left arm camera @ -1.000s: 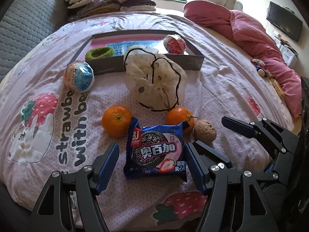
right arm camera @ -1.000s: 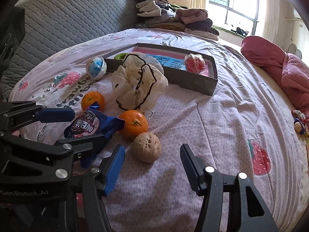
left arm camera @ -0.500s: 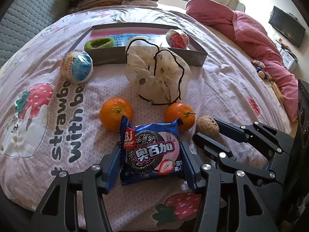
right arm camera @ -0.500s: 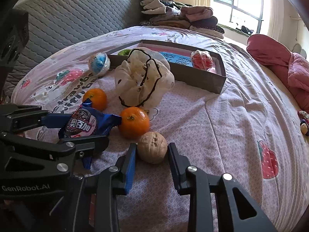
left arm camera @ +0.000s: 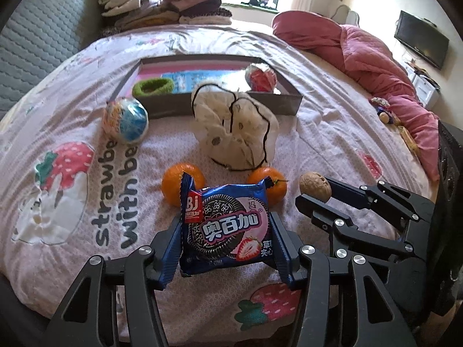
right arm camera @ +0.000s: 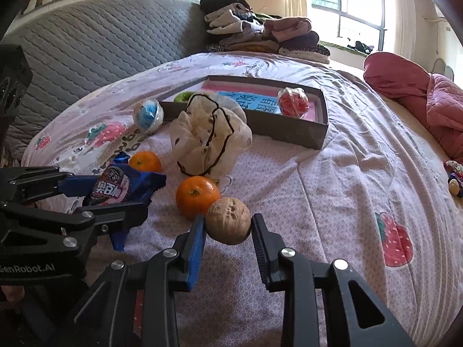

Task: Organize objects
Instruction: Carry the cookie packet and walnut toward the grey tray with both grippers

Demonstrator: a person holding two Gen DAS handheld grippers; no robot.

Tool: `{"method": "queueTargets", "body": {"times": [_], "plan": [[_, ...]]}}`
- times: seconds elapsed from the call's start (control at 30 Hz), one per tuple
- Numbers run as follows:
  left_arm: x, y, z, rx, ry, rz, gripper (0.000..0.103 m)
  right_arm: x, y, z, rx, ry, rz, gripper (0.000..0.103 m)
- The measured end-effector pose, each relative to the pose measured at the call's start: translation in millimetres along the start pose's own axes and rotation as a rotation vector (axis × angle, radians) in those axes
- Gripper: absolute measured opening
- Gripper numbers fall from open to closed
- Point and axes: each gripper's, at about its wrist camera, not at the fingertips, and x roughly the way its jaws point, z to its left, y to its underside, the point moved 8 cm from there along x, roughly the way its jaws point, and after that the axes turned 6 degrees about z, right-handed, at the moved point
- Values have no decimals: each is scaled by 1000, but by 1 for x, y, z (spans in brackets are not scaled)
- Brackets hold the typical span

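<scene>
**Both grippers loaded over the strawberry bedsheet**

Pink printed cotton bedsheet (left arm camera: 324,133) — soft, wrinkled, yielding under anything set on it — carries the whole spread, with a shallow grey cardboard tray (left arm camera: 220,105) lying further back.

Farthest left sits a round ball wrapped in crinkly blue-and-white film (left arm camera: 126,121), just beside the tray's near corner. Inside the tray lie a fuzzy green hair ring (left arm camera: 153,86) and a red ball in clear wrap (left arm camera: 260,76). A limp cream drawstring cloth bag (left arm camera: 234,133) slumps against the tray's front wall. Below it, two glossy orange mandarins (left arm camera: 173,186) rest on the sheet, one either side of the packet.

The left gripper (left arm camera: 225,240) has just been closing and now clamps a blue foil biscuit packet (left arm camera: 228,228) by its two long edges. I judge it light and crushable: the film is slick and the biscuits inside would crack, so a mild squeeze across the flat sides suits it.

To the right, the right gripper (right arm camera: 228,228) has also just been closing — its jaws stand narrow, pads pressed on a tan wrinkled walnut (right arm camera: 228,224) touching one mandarin. Hard, light and round, it could squirt out; holding across its widest part seems safest.
</scene>
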Motion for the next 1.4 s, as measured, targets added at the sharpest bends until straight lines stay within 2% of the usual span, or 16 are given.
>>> {"method": "queueTargets", "body": {"times": [0.3, 0.67, 1.4], "plan": [[-19, -8, 7, 17, -38, -67, 57, -17, -9, 1, 5, -10, -79, 33], [-32, -11, 11, 50, -96, -126, 57, -28, -17, 7, 16, -25, -119, 33], [-46, -39, 34, 68, -124, -231, 57, -48, -52, 14, 26, -8, -218, 33]]}}
